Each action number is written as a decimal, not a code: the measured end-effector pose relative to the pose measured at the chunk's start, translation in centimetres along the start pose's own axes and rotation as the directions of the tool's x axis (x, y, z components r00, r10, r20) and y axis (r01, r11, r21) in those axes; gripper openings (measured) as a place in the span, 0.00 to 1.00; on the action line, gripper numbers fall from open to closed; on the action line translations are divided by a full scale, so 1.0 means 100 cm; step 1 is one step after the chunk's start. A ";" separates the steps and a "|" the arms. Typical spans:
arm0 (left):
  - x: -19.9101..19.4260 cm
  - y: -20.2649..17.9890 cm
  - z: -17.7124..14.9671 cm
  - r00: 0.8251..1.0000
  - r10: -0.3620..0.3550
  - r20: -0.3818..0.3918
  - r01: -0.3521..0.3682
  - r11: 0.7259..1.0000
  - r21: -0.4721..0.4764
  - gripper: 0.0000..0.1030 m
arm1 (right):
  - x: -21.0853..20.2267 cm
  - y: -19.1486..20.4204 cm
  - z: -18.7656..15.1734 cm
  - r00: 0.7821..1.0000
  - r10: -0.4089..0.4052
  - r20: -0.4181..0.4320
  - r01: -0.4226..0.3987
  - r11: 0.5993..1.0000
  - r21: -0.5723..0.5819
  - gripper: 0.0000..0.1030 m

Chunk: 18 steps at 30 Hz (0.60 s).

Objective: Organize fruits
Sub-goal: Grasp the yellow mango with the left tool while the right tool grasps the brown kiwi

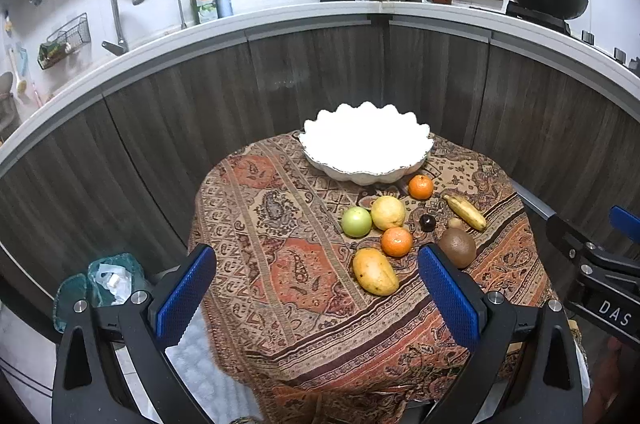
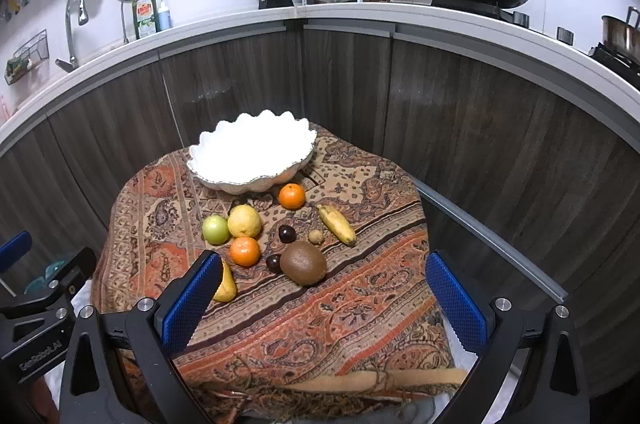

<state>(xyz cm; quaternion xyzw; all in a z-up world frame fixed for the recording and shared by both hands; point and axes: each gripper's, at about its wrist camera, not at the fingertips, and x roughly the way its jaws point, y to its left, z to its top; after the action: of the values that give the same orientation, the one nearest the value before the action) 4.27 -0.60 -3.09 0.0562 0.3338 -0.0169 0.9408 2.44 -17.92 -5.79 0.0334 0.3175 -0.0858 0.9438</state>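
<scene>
Both grippers, L (image 1: 316, 288) & R (image 2: 324, 298), wide open, empty. Fruit loose on cloth (image 1: 280, 224), bowl (image 1: 366, 153) empty behind. Mango (image 1: 375, 272) nearest L, just ahead-right, long axis diagonal.

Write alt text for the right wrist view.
An open right gripper hovers over a small table draped in a patterned cloth, where loose fruit lies in front of an empty white scalloped bowl. The fruit includes two oranges, a banana, a kiwi and a green apple; a kitchen counter curves behind.
</scene>
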 end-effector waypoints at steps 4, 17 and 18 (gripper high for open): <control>0.017 -0.004 0.001 0.999 -0.007 -0.037 0.008 1.000 0.010 1.00 | 0.012 0.001 0.003 1.000 -0.006 0.001 0.006 1.000 -0.015 0.99; 0.090 -0.021 -0.005 0.987 -0.015 -0.162 0.020 0.999 0.026 1.00 | 0.082 -0.004 0.001 0.994 -0.015 -0.107 0.012 0.999 -0.032 0.99; 0.096 -0.022 -0.006 0.985 -0.019 -0.171 0.024 0.999 0.025 1.00 | 0.088 -0.004 0.001 0.993 -0.017 -0.116 0.013 0.999 -0.034 0.99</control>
<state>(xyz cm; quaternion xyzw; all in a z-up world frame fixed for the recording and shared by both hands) 11.22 -2.70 -9.85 0.0664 0.4137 -0.0267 0.9076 9.32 -19.57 -11.03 0.0204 0.3734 -0.0858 0.9235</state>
